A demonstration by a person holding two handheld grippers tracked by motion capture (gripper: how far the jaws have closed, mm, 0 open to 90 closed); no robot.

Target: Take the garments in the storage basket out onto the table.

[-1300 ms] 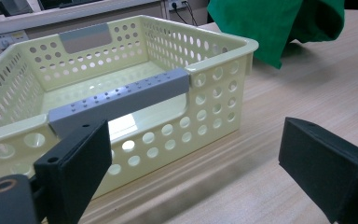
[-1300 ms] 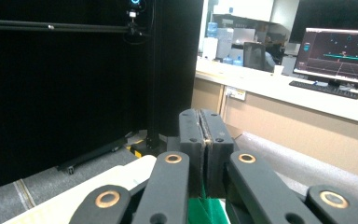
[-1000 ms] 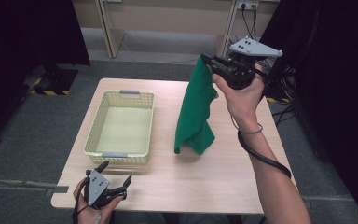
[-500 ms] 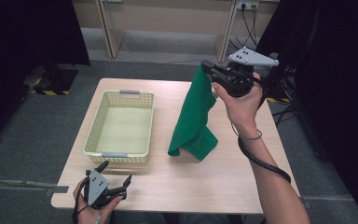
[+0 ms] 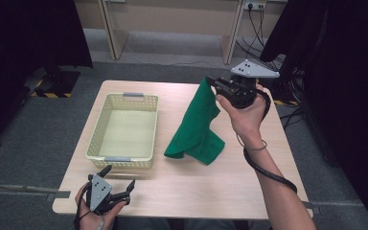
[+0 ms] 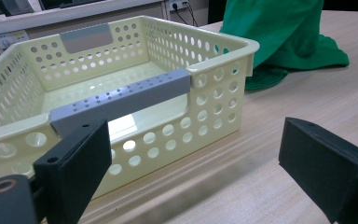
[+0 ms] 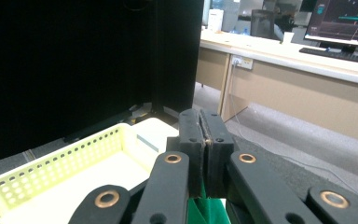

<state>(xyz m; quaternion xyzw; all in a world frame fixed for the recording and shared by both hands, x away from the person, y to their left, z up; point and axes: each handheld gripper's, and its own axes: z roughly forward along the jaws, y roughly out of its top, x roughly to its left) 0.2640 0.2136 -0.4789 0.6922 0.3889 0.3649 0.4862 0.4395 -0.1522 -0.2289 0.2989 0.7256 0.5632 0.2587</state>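
A green cloth (image 5: 196, 125) hangs from my right gripper (image 5: 212, 84), which is shut on its top corner above the table's right half. The cloth's lower end lies bunched on the wooden table (image 5: 206, 191), just right of the cream perforated basket (image 5: 95, 130). In the right gripper view the jaws (image 7: 205, 126) are pressed together, with a strip of green cloth (image 7: 205, 210) below them. My left gripper (image 5: 120, 176) rests at the table's near edge in front of the basket, open and empty. The left gripper view has its wide-apart jaws (image 6: 193, 154) facing the basket's grey handle (image 6: 121, 98) and the cloth (image 6: 284, 32).
The basket (image 7: 51, 177) has nothing in it. Black curtains hang to the left and right of the table. A desk stands behind it, with cables on the floor at the back right. Bare tabletop lies between the left gripper and the cloth.
My right hand has come down with the cloth. The cloth's lower end, which hung free a second ago, now folds onto the table. The left gripper has stayed put.
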